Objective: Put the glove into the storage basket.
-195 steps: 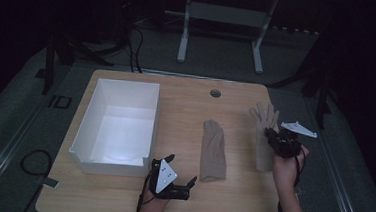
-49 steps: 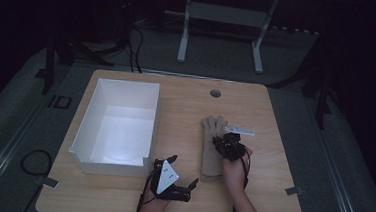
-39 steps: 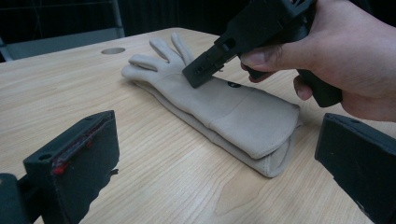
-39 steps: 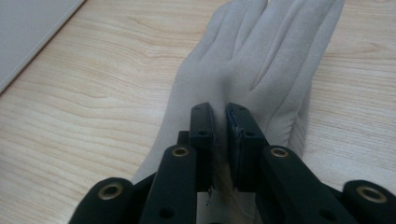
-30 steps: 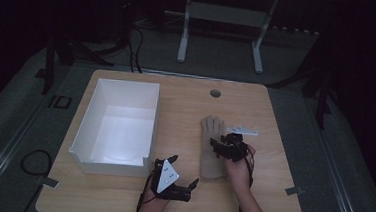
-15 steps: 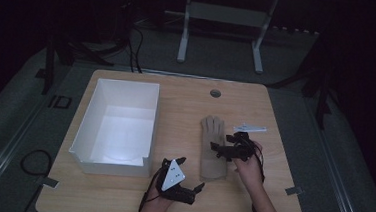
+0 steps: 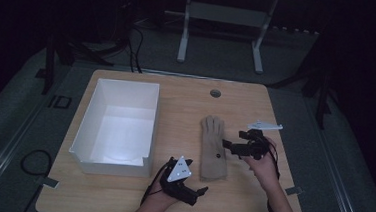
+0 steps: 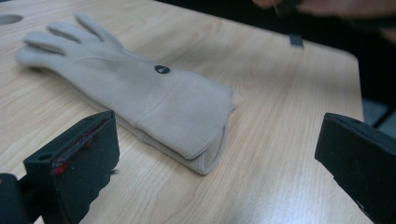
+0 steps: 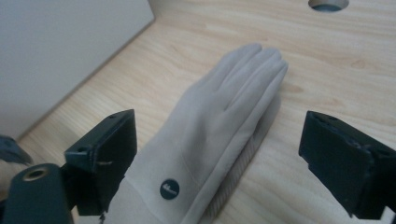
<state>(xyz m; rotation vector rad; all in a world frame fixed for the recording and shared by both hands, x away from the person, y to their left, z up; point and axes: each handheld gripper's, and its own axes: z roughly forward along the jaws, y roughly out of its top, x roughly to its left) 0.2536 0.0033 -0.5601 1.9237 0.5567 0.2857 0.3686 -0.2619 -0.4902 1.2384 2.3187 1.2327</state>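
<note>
Dim room, dark floor; light wooden table point(image 7: 187, 93), far edge fading into shadow.

Near edge: left gripper point(image 7: 193, 195), jaws spread, nothing between them.

Mid-table: beige glove point(image 7: 214, 148), two stacked, the lower mostly hidden; cuff near, fingers far.

Just right of it: right gripper point(image 7: 227, 145), jaws just opened wide, clear of the fabric.

Left: white box point(image 7: 119, 126).

Far: cable hole point(image 7: 215, 93).

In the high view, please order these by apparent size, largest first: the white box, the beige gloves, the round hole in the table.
1. white box
2. beige gloves, stacked
3. round hole
</note>
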